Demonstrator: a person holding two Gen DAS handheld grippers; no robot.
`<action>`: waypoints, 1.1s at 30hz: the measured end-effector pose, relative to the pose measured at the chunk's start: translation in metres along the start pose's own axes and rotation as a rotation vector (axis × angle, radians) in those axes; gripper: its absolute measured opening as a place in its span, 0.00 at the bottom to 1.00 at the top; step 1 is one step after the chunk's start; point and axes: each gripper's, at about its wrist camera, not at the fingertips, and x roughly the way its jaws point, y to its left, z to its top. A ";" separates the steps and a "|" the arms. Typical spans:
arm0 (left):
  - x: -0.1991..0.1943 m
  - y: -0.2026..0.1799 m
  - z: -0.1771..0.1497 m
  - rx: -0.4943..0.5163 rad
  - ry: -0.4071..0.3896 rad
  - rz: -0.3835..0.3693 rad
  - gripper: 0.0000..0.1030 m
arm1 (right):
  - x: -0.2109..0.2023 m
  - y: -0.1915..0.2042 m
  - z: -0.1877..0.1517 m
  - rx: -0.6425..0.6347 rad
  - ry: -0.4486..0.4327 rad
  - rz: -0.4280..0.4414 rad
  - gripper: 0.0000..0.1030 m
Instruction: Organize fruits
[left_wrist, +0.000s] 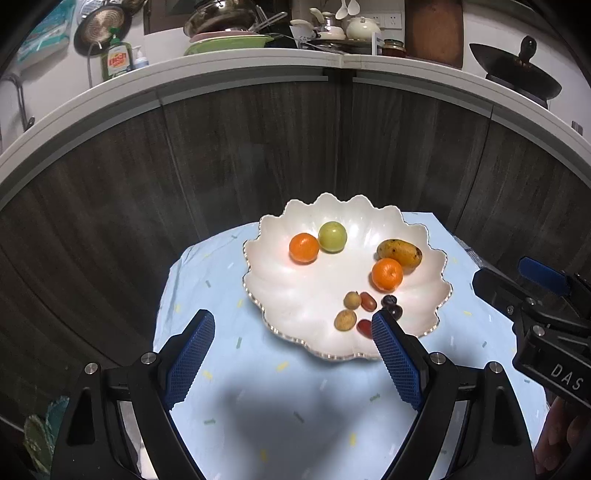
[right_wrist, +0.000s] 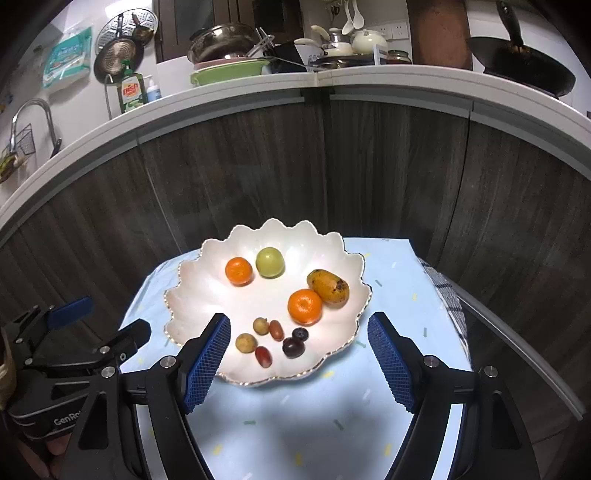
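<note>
A white scalloped plate (left_wrist: 280, 291) (right_wrist: 199, 291) sits on a light blue cloth. On it lie two oranges (left_wrist: 304, 247) (left_wrist: 387, 274), a green apple (left_wrist: 332, 236), a yellow mango (left_wrist: 399, 252) and a cluster of small fruits: brown longans (left_wrist: 345, 319), red grapes (left_wrist: 368, 301) and dark grapes (left_wrist: 389, 301). The right wrist view shows the same oranges (right_wrist: 239, 271) (right_wrist: 305, 306), apple (right_wrist: 270, 261), mango (right_wrist: 328, 286) and small fruits (right_wrist: 273, 341). My left gripper (left_wrist: 293, 326) hangs open and empty above the plate's near left rim. My right gripper (right_wrist: 299, 328) is open and empty above its near edge.
The light blue cloth (left_wrist: 280, 413) (right_wrist: 295, 424) covers a small table in front of dark wood cabinet doors (left_wrist: 258, 147). A white counter (left_wrist: 258, 62) behind holds dishes, pots, a wok (right_wrist: 528, 70) and a dish soap bottle (left_wrist: 117, 61). A checked towel (right_wrist: 448, 306) hangs at the table's right edge.
</note>
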 end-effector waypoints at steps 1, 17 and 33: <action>-0.004 0.001 -0.002 -0.002 0.000 0.001 0.85 | -0.004 0.001 -0.001 -0.002 -0.003 0.000 0.75; -0.055 -0.002 -0.038 -0.024 -0.023 0.024 0.85 | -0.048 0.005 -0.030 -0.015 -0.032 0.005 0.75; -0.098 -0.009 -0.089 -0.042 -0.070 0.096 0.85 | -0.090 -0.003 -0.079 -0.012 -0.061 -0.025 0.75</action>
